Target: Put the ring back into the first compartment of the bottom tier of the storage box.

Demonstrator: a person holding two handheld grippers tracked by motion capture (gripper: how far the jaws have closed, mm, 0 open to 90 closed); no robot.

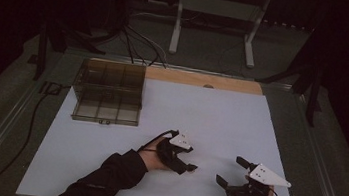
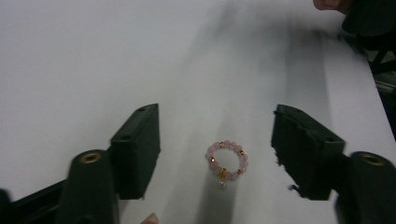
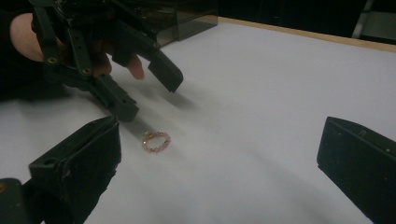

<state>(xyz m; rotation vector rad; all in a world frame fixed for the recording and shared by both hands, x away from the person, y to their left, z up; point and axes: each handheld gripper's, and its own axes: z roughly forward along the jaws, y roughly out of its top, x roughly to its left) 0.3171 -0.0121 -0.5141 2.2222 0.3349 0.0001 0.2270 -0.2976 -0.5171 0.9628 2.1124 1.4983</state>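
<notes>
The left tongs (image 2: 217,149) stand spread, partway toward closing, with the pink bead ring (image 2: 227,161) lying flat on the desk between the two jaws and touching neither pad. In the left gripper view the ring sits a little nearer the tongs' base than the jaw tips, roughly centred in the gap, its small charm pointing back toward the hand. Being a loop, it has no long axis to line up with; what matters is that it lies straight ahead of and below the left tongs, already bracketed.

The right tongs (image 3: 217,154) are spread wide and hold nothing. In the right gripper view the ring lies ahead of them, closer to their left jaw, just under the tips of the left tongs, so the left hand is clearly the nearer one and likely the one to pinch.

On the desk (image 1: 220,119) the ring lies near the front edge, between the two hands. A dark compartment box (image 1: 108,92) sits well apart at the far left corner.
</notes>
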